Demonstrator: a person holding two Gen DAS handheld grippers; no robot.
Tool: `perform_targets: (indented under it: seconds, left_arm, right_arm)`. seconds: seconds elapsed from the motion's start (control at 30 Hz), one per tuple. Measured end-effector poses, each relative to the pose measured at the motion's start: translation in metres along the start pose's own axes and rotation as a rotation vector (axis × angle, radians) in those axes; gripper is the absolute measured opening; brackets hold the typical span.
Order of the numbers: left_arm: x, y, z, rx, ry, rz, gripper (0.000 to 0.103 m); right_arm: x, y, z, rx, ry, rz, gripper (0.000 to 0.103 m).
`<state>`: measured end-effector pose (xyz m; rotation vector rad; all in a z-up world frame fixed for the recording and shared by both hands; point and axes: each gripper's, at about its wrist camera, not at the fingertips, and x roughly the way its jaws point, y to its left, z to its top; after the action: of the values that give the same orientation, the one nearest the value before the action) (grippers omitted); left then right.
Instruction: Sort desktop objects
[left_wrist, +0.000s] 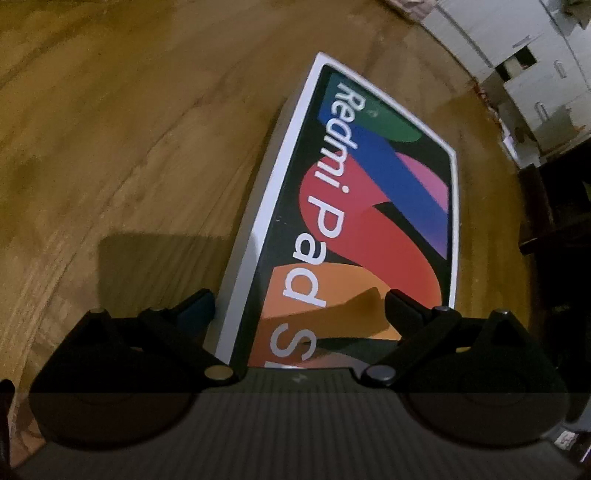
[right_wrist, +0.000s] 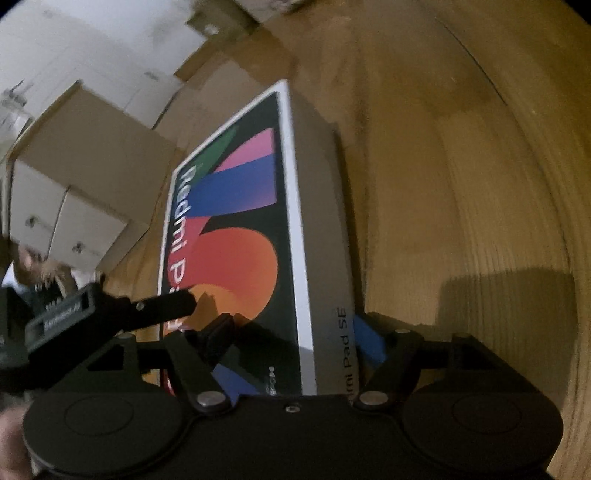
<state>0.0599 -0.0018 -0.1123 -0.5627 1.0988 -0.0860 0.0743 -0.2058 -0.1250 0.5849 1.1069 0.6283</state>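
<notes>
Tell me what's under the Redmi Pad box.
The Redmi Pad box lies flat on the wooden table. Only bare wood shows around its edges; whatever sits directly beneath it is covered.

A wooden table (left_wrist: 129, 147) with a yellow-brown grain fills most of both views, and a dark square shadow (left_wrist: 155, 273) lies on it. Past the table's far edge stand white cabinets (left_wrist: 524, 66) with small handles; one door hangs ajar. In the right wrist view the same cabinets (right_wrist: 74, 229) appear at the left, topped by a tan surface (right_wrist: 96, 147). A dark piece of furniture (left_wrist: 554, 221) sits at the right edge of the left wrist view, too dim to make out.
</notes>
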Motion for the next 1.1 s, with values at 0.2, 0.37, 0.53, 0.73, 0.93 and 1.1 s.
perform_targets:
  seconds: [0.2, 0.37, 0.53, 0.73, 0.93, 1.1]
  left_arm:
    - [-0.011, -0.008, 0.004, 0.015, -0.037, -0.016, 0.099]
    - [-0.007, -0.014, 0.006, 0.031, -0.034, 0.009, 0.099]
    - [-0.008, -0.017, 0.002, 0.082, -0.033, 0.038, 0.099]
    - [-0.001, -0.017, -0.003, 0.125, -0.021, 0.065, 0.099]
    - [0.004, -0.018, -0.004, 0.127, -0.007, 0.078, 0.099]
    - [0.007, -0.021, -0.004, 0.128, 0.012, 0.1, 0.099]
  right_arm:
    - [-0.015, -0.004, 0.009, 0.038, -0.061, 0.063, 0.069]
    - [-0.016, -0.002, 0.007, 0.046, -0.073, 0.057, 0.069]
    - [-0.016, -0.004, 0.005, 0.045, -0.071, 0.06, 0.069]
    - [-0.018, -0.011, 0.002, 0.028, -0.053, 0.039, 0.069]
    - [-0.02, -0.016, -0.001, 0.018, -0.038, 0.012, 0.069]
    - [-0.02, -0.018, -0.001, 0.017, -0.035, -0.008, 0.069]
